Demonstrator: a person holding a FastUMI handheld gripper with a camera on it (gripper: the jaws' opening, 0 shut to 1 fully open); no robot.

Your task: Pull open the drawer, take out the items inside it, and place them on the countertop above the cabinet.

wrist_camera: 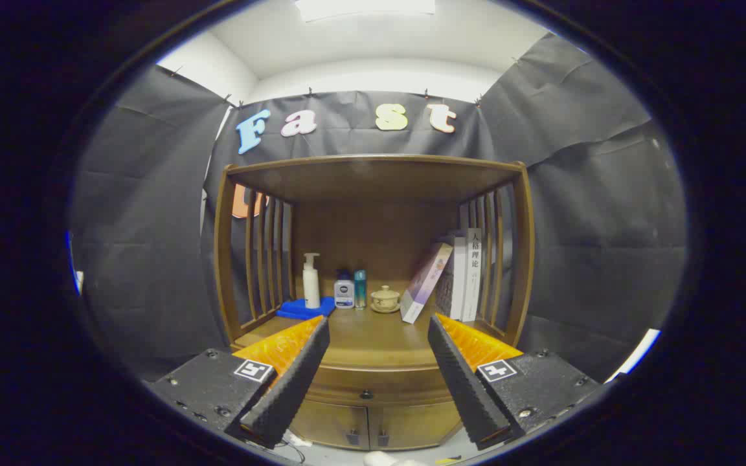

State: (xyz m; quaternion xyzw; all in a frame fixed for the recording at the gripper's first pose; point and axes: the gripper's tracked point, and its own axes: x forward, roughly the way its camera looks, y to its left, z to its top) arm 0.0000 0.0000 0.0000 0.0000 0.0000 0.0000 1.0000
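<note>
Evidently the drawer (365, 387) is still closed, a shallow wooden front under the front edge of the desk (373, 343), with one small dark knob (366, 394) at its middle. The tongs (373, 378) stand wide apart and grip nothing, and the knob sits between their tips, a little beyond them. As a judgement, the drawer is stiff wood and should slide straight out with modest resistance; the knob is the only hold, small and round, so a loose pinch may slip off it. What lies inside cannot be told.

Counted on the desk: one white pump bottle (311, 279) on one blue cloth (305, 308) near the back left corner, two small bottles (350, 289), one lidded cup (385, 298), and at least three books (457, 278) toward the right edge. Below the drawer, two cabinet doors (373, 424).
</note>
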